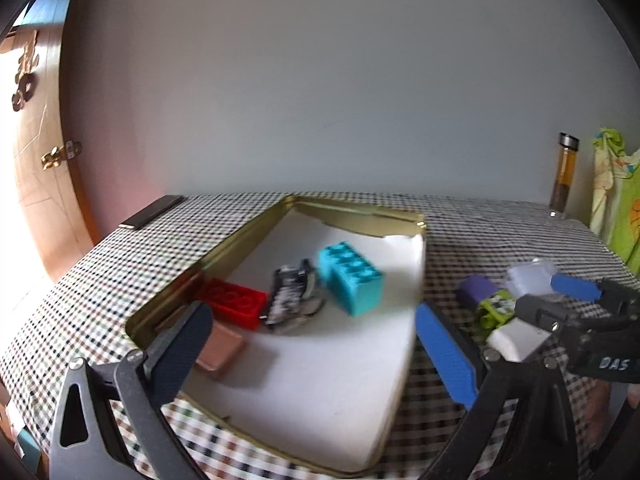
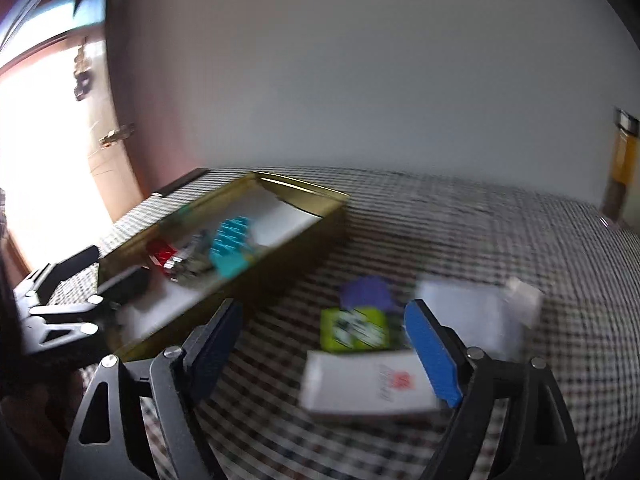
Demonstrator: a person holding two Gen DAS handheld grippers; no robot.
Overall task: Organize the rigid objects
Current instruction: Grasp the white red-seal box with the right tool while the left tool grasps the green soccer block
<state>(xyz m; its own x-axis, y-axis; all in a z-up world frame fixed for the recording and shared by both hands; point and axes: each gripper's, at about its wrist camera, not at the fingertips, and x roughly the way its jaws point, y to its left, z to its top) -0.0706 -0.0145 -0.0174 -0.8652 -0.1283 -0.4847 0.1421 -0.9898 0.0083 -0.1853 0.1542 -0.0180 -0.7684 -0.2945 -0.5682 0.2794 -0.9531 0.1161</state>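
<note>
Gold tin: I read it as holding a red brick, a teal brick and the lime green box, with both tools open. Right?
Not quite. The lime green box lies on the checked cloth outside the gold tin, as the right wrist view shows. The red brick and teal brick are inside, and the left tool and right tool are open.
</note>
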